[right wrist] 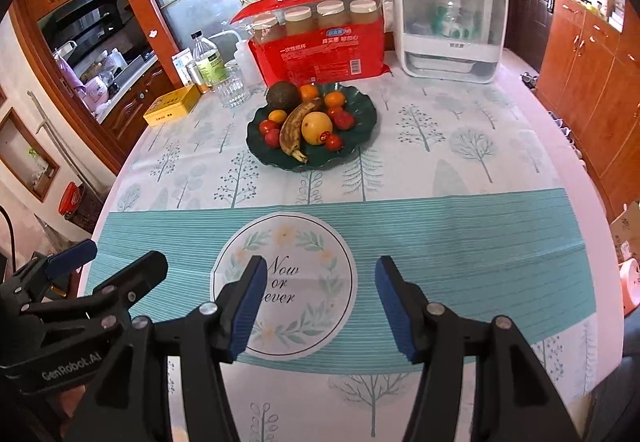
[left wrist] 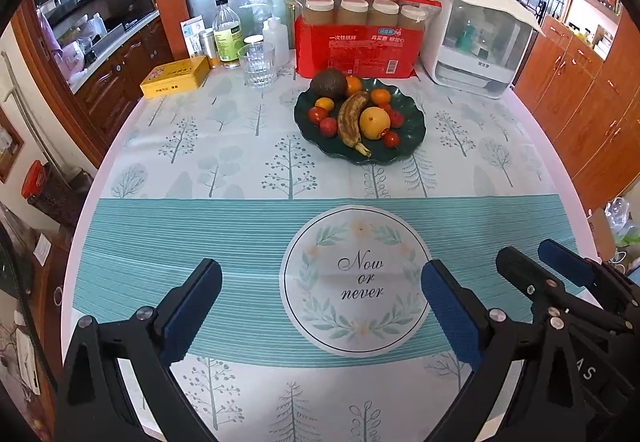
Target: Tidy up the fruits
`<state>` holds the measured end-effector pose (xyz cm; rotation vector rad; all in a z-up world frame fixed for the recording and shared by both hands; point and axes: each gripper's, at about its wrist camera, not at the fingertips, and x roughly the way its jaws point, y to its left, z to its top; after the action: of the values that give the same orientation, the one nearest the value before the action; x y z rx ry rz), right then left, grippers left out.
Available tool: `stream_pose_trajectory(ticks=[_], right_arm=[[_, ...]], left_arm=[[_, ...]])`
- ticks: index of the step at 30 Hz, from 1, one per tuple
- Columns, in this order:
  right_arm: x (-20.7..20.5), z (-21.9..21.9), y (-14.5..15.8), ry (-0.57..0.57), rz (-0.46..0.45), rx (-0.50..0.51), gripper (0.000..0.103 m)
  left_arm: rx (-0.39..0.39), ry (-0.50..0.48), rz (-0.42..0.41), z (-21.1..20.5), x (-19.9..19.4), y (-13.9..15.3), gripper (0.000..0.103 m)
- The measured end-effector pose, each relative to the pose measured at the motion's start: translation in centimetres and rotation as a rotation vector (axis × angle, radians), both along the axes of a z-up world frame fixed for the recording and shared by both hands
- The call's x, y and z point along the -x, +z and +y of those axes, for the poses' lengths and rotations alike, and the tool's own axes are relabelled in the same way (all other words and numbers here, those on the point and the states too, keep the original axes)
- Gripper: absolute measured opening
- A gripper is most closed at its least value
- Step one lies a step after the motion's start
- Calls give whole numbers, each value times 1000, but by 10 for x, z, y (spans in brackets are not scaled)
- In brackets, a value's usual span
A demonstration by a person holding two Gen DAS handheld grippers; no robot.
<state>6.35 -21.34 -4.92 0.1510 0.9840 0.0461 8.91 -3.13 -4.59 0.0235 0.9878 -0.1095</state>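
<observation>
On dark plate: fruits, both grippers' jaws empty.

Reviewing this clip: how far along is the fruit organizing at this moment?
Looks essentially done: the banana, avocado, oranges and small red fruits all sit on the dark green plate. Nothing is in hand; the left gripper and right gripper are both open and empty above the tablecloth, where no loose fruit shows.

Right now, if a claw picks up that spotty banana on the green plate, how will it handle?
The banana is heavily browned, so it is probably soft and would bruise under a firm squeeze. Its curved shape should keep it from rolling. It lies against the yellow fruit and small red fruits, which may shift when it lifts.
</observation>
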Motion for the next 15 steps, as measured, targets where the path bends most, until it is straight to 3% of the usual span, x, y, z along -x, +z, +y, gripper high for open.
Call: stream_pose_trajectory(ticks=[15], right_arm=[[21,11,12,-33,-21,13,59]], left_arm=[[4,-8,-24,8,17,12,99]])
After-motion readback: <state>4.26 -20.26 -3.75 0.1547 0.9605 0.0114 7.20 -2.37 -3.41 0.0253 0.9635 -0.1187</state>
